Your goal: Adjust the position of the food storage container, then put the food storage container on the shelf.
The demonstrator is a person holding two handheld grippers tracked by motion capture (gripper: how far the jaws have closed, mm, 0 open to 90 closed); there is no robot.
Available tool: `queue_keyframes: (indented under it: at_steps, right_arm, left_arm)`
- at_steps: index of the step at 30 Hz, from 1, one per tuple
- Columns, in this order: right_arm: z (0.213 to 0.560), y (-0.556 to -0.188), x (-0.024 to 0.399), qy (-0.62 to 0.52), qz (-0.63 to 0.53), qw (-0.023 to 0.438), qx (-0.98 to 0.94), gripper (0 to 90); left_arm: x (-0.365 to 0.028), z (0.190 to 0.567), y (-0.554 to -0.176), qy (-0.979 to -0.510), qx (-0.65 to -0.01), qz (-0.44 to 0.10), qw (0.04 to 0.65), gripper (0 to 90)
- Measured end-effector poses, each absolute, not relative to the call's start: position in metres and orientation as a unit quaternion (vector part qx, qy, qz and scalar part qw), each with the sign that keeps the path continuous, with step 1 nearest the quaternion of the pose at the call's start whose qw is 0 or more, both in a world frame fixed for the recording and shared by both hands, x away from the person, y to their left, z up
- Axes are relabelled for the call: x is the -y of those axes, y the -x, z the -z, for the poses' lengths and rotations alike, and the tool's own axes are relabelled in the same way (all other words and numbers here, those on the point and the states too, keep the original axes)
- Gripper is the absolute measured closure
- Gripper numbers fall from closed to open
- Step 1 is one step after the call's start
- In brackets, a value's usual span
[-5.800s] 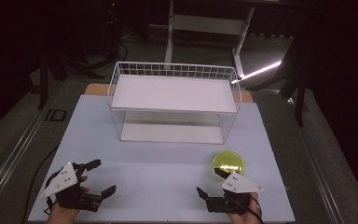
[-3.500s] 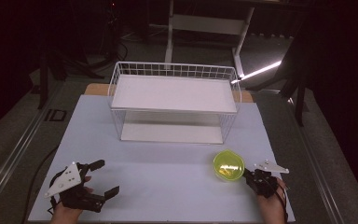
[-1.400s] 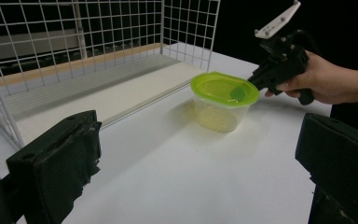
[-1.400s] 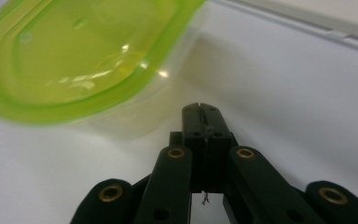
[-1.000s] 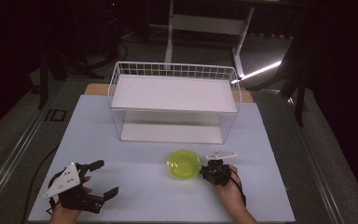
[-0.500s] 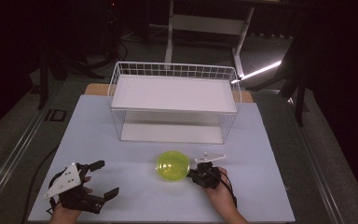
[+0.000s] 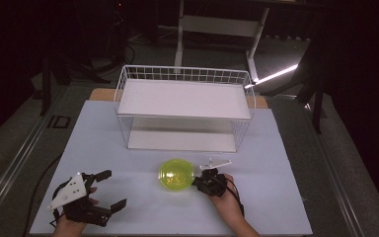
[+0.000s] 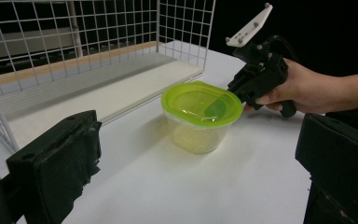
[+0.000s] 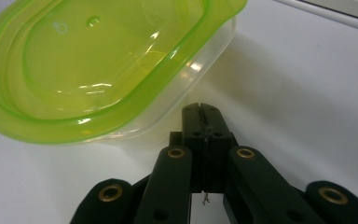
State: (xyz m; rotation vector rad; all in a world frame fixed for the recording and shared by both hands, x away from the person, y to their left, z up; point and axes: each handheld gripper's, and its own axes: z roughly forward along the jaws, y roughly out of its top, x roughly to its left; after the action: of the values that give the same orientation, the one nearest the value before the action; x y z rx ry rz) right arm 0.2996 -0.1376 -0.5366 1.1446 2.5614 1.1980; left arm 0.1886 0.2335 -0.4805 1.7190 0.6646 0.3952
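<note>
A clear plastic tub with a lime-green lid [image 7: 176, 174] stands on the white table in front of the wire basket. It also appears in the left gripper view [image 8: 200, 112] and close up in the right gripper view [image 9: 98, 60]. My right gripper [image 7: 198, 181] is shut with nothing between its jaws. Its closed tips [image 9: 201, 111] sit against the tub's right side wall, just under the lid's rim. The right gripper [image 8: 243, 91] and the hand holding it show from the side in the left gripper view. My left gripper [image 7: 113, 188] rests open at the front left, its jaws [image 8: 196, 158] aimed at the tub.
A white wire basket [image 7: 185, 74] with a white shelf board inside stands at the back middle of the table [image 7: 286, 163]. A cable runs off the table's left edge [image 7: 42, 177]. Dark floor and stand legs lie beyond.
The right gripper has moved left across the table, staying shut, and the green-lidded tub has slid left ahead of it. The left gripper has stayed put.
</note>
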Motion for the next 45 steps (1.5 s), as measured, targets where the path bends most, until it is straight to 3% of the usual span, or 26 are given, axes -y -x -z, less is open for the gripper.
queue_keyframes:
  at_steps: [10,18,21,26,29,31,36,45]
  right_arm:
    - [0.536,-0.299,0.129,-0.364,-0.392,0.047,-0.843,90.0]
    - [0.525,-0.287,0.154,-0.365,-0.388,0.086,-0.842,86.0]
    - [0.516,-0.279,0.167,-0.365,-0.396,0.1,-0.836,78.9]
    - [0.502,-0.262,0.179,-0.358,-0.409,0.135,-0.828,48.2]
    - [0.493,-0.251,0.183,-0.344,-0.436,0.13,-0.821,27.8]
    - [0.486,-0.244,0.185,-0.332,-0.453,0.126,-0.818,20.1]
    - [0.473,-0.235,0.185,-0.324,-0.485,0.113,-0.804,14.0]
    - [0.455,-0.236,0.182,-0.296,-0.524,0.125,-0.789,19.0]
  left_arm:
    - [-0.234,0.48,-0.188,-0.738,-0.285,-0.17,0.587,0.9]
    - [-0.233,0.481,-0.189,-0.738,-0.286,-0.166,0.588,0.9]
    - [-0.229,0.482,-0.189,-0.745,-0.28,-0.167,0.582,0.9]
    - [-0.226,0.482,-0.189,-0.747,-0.279,-0.17,0.579,0.9]
    - [-0.225,0.482,-0.19,-0.749,-0.278,-0.173,0.577,0.9]
    - [-0.224,0.481,-0.19,-0.751,-0.276,-0.172,0.574,0.9]
    - [-0.22,0.477,-0.192,-0.748,-0.277,-0.162,0.581,0.9]
    - [-0.207,0.459,-0.202,-0.771,-0.275,-0.156,0.553,0.9]
